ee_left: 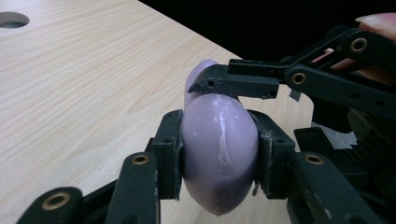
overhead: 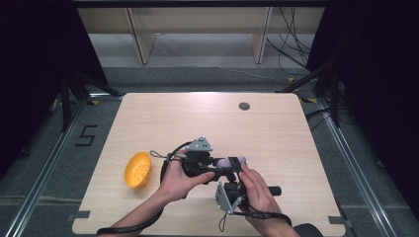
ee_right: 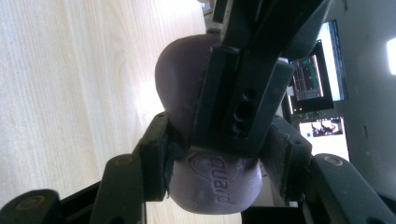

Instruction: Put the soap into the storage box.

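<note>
A purple bar of soap (overhead: 233, 161) is held just above the wooden table (overhead: 207, 123), near its front middle. Both grippers are shut on it at once. My left gripper (ee_left: 219, 149) clamps the soap (ee_left: 218, 154) across its width, and one jaw of the other gripper lies over the soap's top. My right gripper (ee_right: 215, 161) pinches the same soap (ee_right: 212, 189), whose face is embossed with "guard"; the left gripper's jaw crosses in front of it. In the high view the left gripper (overhead: 226, 165) comes from the left and the right gripper (overhead: 234, 173) from below.
An orange bowl (overhead: 137, 169) lies tilted on the table to the left of the hands. A round cable hole (overhead: 244, 105) sits near the far edge. Black curtains and stand legs flank the table.
</note>
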